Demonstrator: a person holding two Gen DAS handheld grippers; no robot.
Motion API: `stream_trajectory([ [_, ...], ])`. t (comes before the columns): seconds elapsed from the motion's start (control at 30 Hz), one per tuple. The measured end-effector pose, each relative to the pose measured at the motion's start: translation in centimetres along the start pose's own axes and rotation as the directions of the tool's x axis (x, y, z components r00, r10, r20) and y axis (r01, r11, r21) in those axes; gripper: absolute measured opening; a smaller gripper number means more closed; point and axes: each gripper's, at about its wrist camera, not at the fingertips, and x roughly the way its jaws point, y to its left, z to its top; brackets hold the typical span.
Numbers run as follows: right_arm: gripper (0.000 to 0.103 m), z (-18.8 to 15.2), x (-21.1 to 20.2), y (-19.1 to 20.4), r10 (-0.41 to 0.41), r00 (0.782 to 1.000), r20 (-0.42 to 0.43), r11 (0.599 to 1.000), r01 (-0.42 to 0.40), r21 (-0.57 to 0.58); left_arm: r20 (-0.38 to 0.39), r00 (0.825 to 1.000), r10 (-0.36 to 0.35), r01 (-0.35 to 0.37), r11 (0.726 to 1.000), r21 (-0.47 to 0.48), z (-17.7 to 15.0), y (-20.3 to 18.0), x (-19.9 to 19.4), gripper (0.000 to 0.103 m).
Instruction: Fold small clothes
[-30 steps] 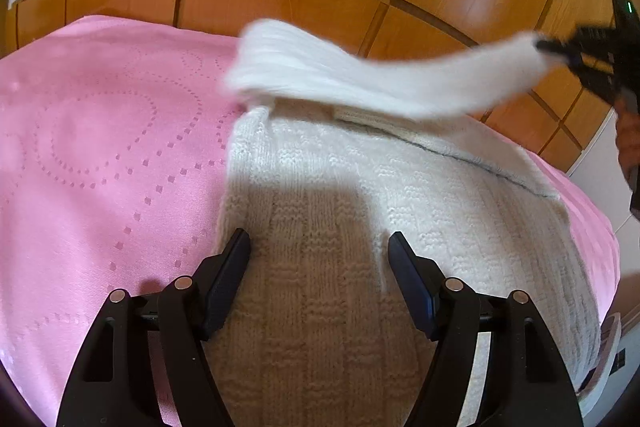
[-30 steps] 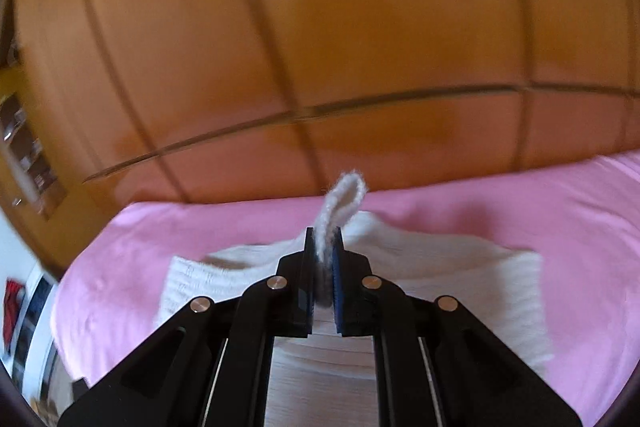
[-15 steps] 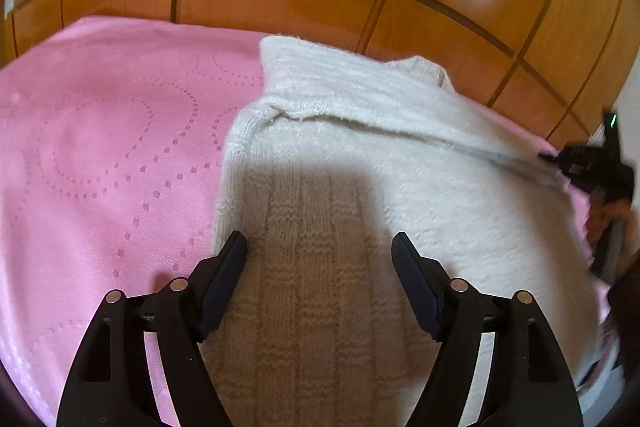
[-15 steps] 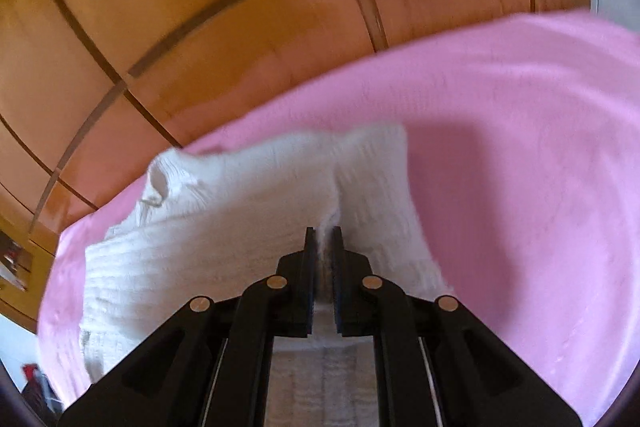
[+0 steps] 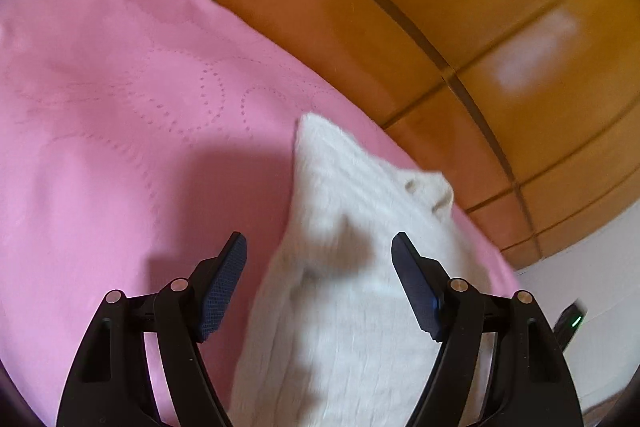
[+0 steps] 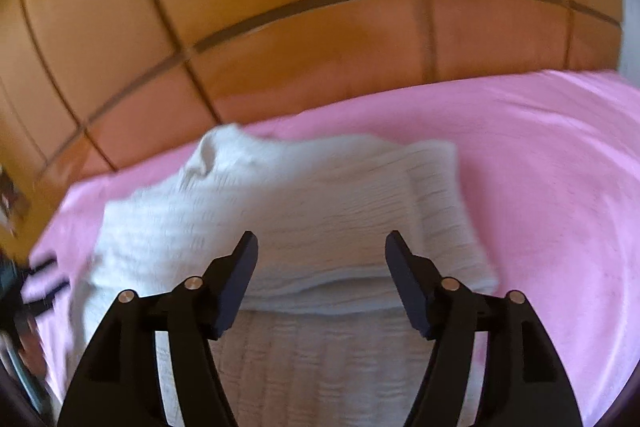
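A cream knitted sweater (image 6: 304, 211) lies on the pink bedspread (image 6: 560, 163), its sleeve folded flat across the body. My right gripper (image 6: 322, 247) hovers just above that folded sleeve; its jaws are opening and nothing is pinched between them. In the left wrist view the same sweater (image 5: 352, 267) runs away from me, blurred, with its collar end at the far side. My left gripper (image 5: 320, 247) stands open over the sweater's left edge, with nothing gripped. A tip of the right gripper (image 5: 570, 323) shows at that view's right edge.
A wooden panelled headboard (image 6: 320, 27) rises right behind the bedspread's far edge. Bare pink bedspread (image 5: 100, 147) spreads to the left of the sweater. A white wall (image 5: 592, 275) shows beyond the bed at the right. The person's hand and the left gripper (image 6: 24, 291) appear blurred at far left.
The right gripper carried the sleeve down across the sweater, laid it flat and let go as its jaws parted. The left gripper swung and rolled toward the sweater's left edge.
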Motion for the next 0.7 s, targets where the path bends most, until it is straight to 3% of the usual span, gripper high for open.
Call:
stream_trajectory([
  [0.17,0.075,-0.2,1.9,0.3,-0.023,1.000,-0.018,1.000,0.023,-0.002,-0.046,0.999,-0.022,0.017,0.994,-0.112,3.4,1.4,3.6,0.074],
  [0.23,0.079,-0.1,2.2,0.2,-0.022,1.000,-0.021,1.000,0.022,-0.004,-0.078,0.995,-0.062,0.052,0.990,-0.129,4.1,1.4,5.1,0.074],
  [0.3,0.081,0.0,2.4,0.5,-0.032,0.999,-0.025,0.999,0.031,-0.016,-0.104,0.993,-0.053,0.036,0.986,-0.164,4.7,1.4,6.9,0.070],
  [0.33,0.082,0.0,2.4,0.6,-0.036,0.999,-0.025,0.999,0.035,-0.025,-0.109,0.992,-0.067,0.048,0.985,-0.164,5.0,1.2,7.5,0.063],
  [0.37,0.083,0.1,2.3,0.7,-0.037,0.999,-0.023,0.999,0.037,-0.030,-0.117,0.990,-0.072,0.054,0.987,-0.151,5.2,0.8,8.1,0.034],
  [0.4,0.083,0.1,2.2,0.9,-0.037,0.999,-0.019,0.999,0.036,-0.036,-0.118,0.992,-0.049,0.034,0.991,-0.127,5.4,0.4,8.5,0.016],
  [0.47,0.087,0.1,2.1,1.2,-0.034,0.999,-0.014,0.999,0.034,-0.041,-0.048,0.999,-0.018,0.016,0.999,-0.046,5.1,-1.1,7.8,0.011],
  [0.53,0.090,-0.1,2.7,1.5,-0.045,0.999,-0.023,0.997,0.043,-0.057,0.005,0.996,0.086,-0.086,0.993,0.084,4.3,-2.7,7.1,0.010],
  [0.6,0.090,-0.3,3.9,1.9,-0.079,0.996,-0.045,0.994,0.075,-0.078,0.039,0.974,0.225,-0.228,0.952,0.204,3.3,-3.7,7.6,0.010],
  [0.63,0.091,-0.4,4.4,2.1,-0.094,0.994,-0.054,0.992,0.089,-0.090,0.052,0.953,0.297,-0.300,0.918,0.260,2.7,-4.0,8.4,0.010],
  [0.7,0.094,-0.6,5.3,2.8,-0.140,0.988,-0.063,0.983,0.131,-0.130,0.069,0.922,0.381,-0.382,0.867,0.319,1.9,-4.6,9.6,0.018],
])
